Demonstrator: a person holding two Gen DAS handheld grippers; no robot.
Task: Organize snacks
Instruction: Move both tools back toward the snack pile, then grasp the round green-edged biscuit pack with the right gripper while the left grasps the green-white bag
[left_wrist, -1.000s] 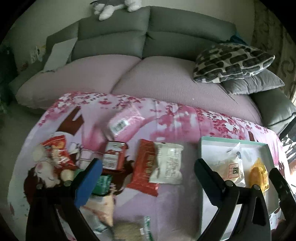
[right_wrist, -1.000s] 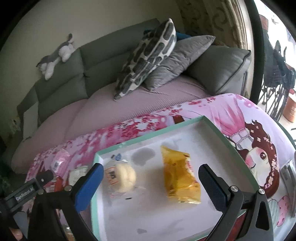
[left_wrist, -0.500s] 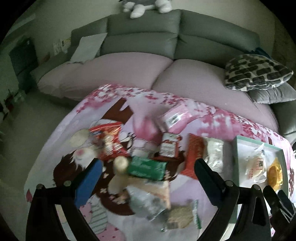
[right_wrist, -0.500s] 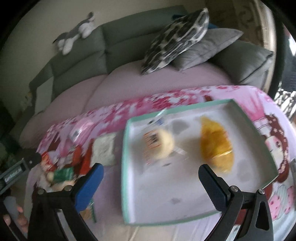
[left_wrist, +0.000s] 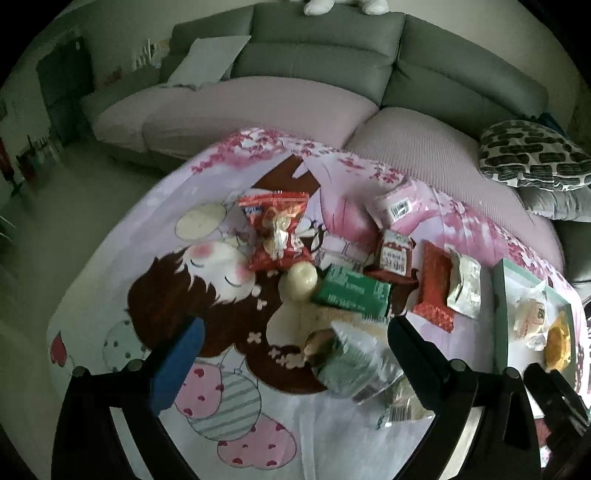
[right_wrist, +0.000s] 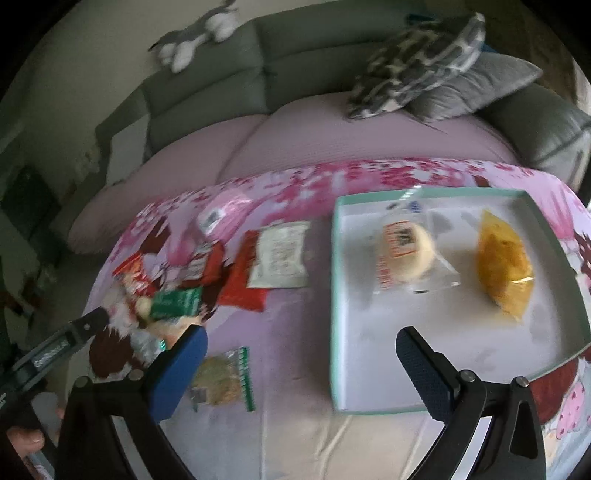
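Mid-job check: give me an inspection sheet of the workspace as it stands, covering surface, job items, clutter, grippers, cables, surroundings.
Surface: pink cartoon-print cloth covering the table.
Job's things: teal-rimmed tray holds a wrapped bun and a yellow packet; green packet, red packet, white packet and cookie packet lie loose on the cloth.
Clutter: nothing seen.
Grippers: left gripper open, empty; right gripper open, empty.
Cables: nothing seen.
Surroundings: grey sofa, patterned cushion, plush toy.
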